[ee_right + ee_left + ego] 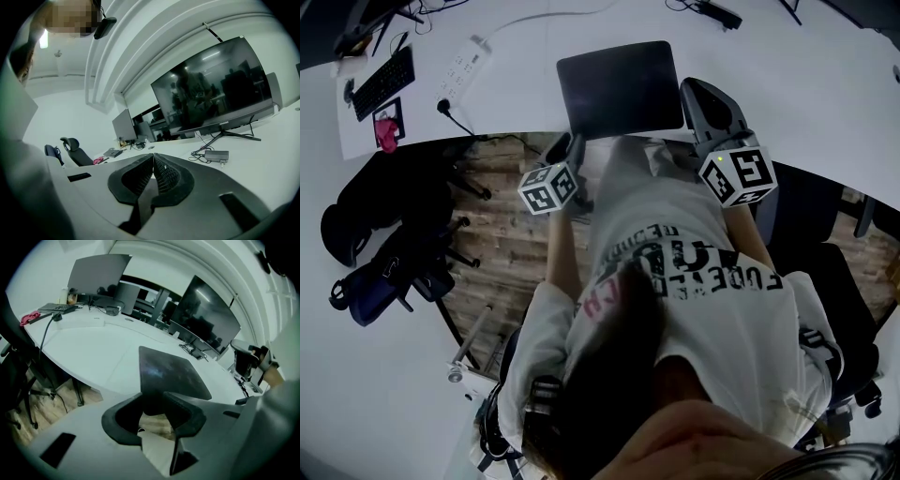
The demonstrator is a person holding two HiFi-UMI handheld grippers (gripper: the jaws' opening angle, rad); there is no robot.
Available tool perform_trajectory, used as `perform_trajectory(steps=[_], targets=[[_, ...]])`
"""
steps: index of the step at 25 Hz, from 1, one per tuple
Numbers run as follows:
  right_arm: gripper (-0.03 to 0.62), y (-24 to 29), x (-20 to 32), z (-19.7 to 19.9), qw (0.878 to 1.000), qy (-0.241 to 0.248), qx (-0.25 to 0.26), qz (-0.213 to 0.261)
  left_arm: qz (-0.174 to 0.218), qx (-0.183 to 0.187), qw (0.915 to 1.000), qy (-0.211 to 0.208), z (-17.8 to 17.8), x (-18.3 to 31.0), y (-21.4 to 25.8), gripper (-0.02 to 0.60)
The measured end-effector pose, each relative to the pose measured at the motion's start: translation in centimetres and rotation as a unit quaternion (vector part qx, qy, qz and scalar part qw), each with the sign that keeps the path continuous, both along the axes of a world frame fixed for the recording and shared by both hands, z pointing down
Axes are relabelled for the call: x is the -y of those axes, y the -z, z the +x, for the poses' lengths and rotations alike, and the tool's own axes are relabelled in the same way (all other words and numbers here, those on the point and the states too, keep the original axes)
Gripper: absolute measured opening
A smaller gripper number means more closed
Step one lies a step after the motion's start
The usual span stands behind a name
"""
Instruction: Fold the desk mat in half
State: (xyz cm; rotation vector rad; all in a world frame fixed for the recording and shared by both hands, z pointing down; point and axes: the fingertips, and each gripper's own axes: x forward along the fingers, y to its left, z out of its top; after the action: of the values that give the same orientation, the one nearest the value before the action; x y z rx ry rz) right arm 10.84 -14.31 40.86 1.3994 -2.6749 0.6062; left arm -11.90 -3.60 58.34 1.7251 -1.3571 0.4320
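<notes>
If closed too shallow on mat (173, 373) edge, flat on counter (93, 352) just ahead of left gripper (152, 401), jaws apart and empty: slip mid-fold. Right gripper (153, 161) jaws together, empty: one-sided lift, skewed fold.

Matt dark desk mat (621, 86), smooth white desk (787, 84), wood-plank floor (511, 248), glossy black monitor screen (215, 89)
</notes>
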Motion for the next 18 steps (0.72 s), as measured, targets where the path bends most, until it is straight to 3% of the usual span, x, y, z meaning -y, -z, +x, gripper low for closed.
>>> perform_trajectory(steps=[11, 18], targets=[[0.0, -0.5, -0.3, 0.0, 1.0, 0.0, -0.001, -0.009, -0.046, -0.059, 0.9964, 0.04, 0.8, -0.6, -2.9, 0.167], [0.0, -0.4, -0.2, -0.3, 1.0, 0.005, 0.001, -0.005, -0.028, -0.071, 0.9953, 0.06, 0.3, -0.3, -2.2, 0.088]])
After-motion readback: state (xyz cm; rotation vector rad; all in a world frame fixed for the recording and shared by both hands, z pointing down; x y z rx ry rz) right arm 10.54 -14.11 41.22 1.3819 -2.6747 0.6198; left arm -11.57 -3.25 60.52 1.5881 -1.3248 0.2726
